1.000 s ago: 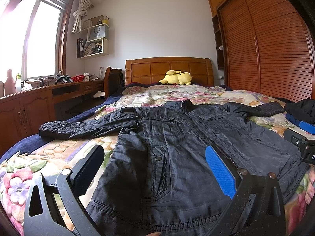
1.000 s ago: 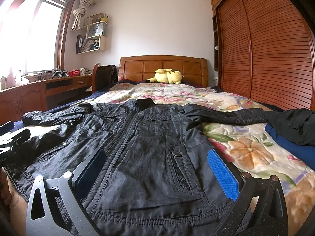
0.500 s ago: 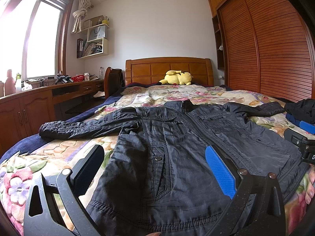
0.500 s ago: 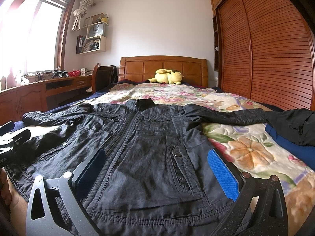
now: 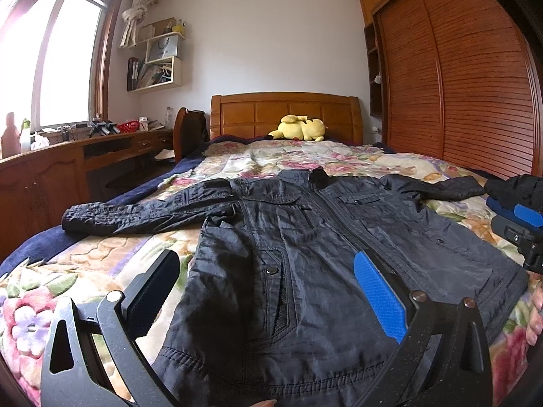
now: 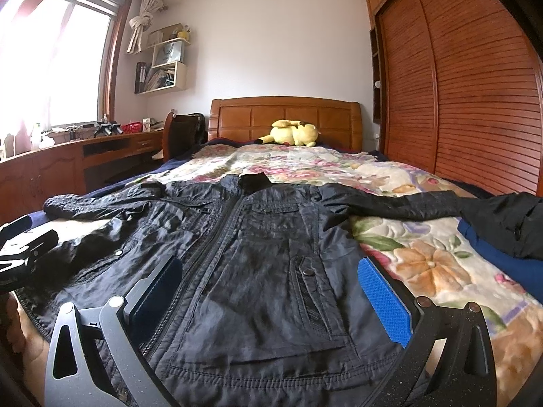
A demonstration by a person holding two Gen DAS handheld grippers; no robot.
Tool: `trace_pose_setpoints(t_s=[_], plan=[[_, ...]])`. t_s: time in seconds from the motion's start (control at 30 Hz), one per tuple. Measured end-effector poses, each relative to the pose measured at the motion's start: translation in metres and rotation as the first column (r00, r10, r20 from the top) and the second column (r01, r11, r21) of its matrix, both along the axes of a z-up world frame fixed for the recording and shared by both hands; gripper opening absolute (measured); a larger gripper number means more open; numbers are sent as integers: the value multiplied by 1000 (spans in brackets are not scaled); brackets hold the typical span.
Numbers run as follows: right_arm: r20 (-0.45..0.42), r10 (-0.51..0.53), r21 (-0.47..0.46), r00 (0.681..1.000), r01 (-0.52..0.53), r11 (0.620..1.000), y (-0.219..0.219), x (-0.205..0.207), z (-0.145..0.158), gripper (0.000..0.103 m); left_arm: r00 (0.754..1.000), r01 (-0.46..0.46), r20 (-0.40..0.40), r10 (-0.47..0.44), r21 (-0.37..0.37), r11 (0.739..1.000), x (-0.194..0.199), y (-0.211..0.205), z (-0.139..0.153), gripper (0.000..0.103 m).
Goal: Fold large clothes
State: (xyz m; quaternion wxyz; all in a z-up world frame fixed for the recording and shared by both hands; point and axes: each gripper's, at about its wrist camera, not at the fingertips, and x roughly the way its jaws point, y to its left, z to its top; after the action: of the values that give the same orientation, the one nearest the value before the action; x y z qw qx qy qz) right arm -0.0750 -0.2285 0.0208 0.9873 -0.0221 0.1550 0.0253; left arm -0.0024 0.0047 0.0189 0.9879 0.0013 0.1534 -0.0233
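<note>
1. While the dark jacket [image 5: 305,254] lies spread flat, front up, on the floral bedspread [image 5: 85,257], both sleeves out to the sides, you're at the very start: no fold made yet.
2. Your left gripper [image 5: 264,291] hovers at the hem with its jaws wide apart, gripping nothing.
3. Your right gripper [image 6: 271,291] matches it, fingers spread over the hem near the zip [image 6: 217,237], empty too.
4. Next, I'd say, you pick a sleeve [image 5: 135,213] or a side edge, pinch it cleanly, and carry it across the chest.
5. Mind the folded pile [image 6: 509,230] beside the right cuff.
</note>
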Motion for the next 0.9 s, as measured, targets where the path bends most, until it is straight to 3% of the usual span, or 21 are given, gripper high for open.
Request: trace_pose_setpoints(t_s=[0.43, 0.7, 0.9], plan=[[33, 53, 14, 998, -54, 998, 24, 16, 31, 103, 1000, -10, -14, 10, -2, 1000, 15, 16, 28, 103], [-27, 107, 46, 994, -105, 993, 37, 54, 21, 103, 999, -35, -27, 36, 58, 998, 29, 41, 37, 103], [-77, 148, 71, 986, -143, 987, 47, 83, 24, 103, 994, -28, -98, 38, 110, 994, 54, 69, 27, 103]])
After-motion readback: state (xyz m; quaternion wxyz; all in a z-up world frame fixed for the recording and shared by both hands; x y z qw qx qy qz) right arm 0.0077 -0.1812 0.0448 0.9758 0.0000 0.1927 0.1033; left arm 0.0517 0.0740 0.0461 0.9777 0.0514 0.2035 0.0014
